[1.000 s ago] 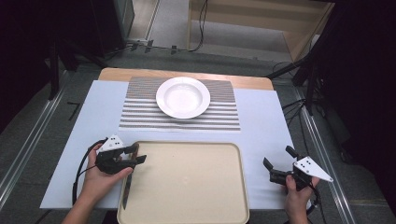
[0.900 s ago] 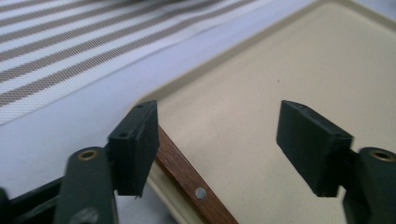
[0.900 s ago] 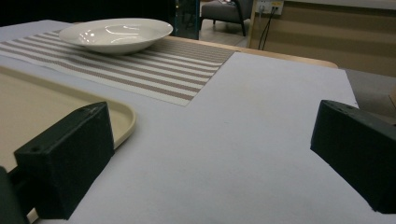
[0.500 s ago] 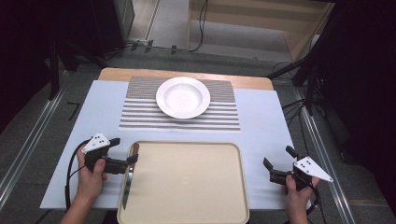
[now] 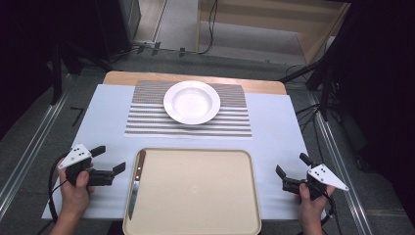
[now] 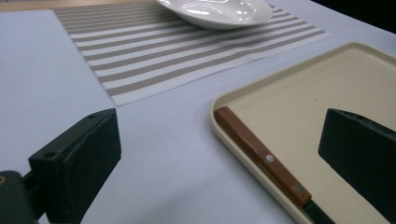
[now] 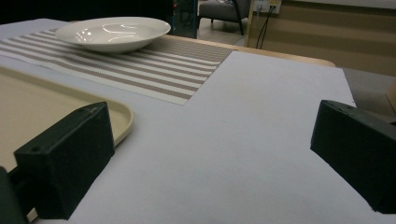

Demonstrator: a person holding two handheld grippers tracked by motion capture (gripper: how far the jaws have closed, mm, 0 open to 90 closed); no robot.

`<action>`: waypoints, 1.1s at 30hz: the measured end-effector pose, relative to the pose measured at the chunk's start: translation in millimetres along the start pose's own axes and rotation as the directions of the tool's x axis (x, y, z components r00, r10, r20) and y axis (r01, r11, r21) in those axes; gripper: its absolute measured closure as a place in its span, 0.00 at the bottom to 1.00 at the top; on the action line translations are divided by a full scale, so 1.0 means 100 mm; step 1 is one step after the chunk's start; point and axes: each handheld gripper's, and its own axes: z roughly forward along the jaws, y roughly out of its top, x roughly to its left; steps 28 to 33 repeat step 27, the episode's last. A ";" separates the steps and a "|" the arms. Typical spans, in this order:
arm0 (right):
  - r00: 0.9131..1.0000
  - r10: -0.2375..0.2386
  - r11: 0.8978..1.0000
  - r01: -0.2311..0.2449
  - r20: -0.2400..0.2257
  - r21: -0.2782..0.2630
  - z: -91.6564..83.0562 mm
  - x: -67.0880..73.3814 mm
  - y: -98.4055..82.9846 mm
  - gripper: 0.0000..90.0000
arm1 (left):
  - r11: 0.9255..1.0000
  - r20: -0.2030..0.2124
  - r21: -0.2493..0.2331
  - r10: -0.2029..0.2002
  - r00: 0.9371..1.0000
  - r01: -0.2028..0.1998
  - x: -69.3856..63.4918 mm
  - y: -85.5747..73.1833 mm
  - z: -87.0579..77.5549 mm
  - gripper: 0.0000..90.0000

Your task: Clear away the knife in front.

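A knife with a wooden handle [image 5: 139, 164] lies along the left edge of the beige tray [image 5: 195, 196], blade toward the near side. My left gripper [image 5: 110, 159] hovers just left of the tray, pointing at the knife but apart from it. Its jaws have just opened wide and nothing is between them. In the left gripper view the knife handle [image 6: 261, 156] rests on the tray rim [image 6: 219, 100] ahead of the left gripper [image 6: 219, 135]. My right gripper [image 5: 291, 164] stands open and holds nothing, right of the tray; the right gripper [image 7: 210, 140] faces bare white cloth.
A white deep plate [image 5: 191, 102] sits on a striped placemat [image 5: 147, 120] at the far middle of the white-covered table [image 5: 279, 127]. In the gripper views the plate [image 6: 219, 11] [image 7: 112, 32] stands beyond the tray. Dark floor and cables surround the table.
My left gripper let go of the knife at the tray's left edge, opened, and drew back to the left off the tray. The right gripper stayed still.
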 end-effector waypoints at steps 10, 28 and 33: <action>1.000 -0.002 1.000 0.002 0.007 0.004 0.01 0.00 0.00 0.00 | 1.000 -0.057 -0.024 -0.002 0.998 0.001 0.16 -0.11 -0.23 0.00; 1.000 0.007 1.000 -0.007 0.015 0.008 0.01 -0.01 0.00 0.00 | 0.992 -0.074 -0.125 -0.028 0.997 0.019 0.22 -0.19 -0.27 0.00; 1.000 0.007 1.000 -0.007 0.015 0.008 0.01 -0.01 0.00 0.00 | 0.992 -0.074 -0.125 -0.028 0.997 0.019 0.22 -0.19 -0.27 0.00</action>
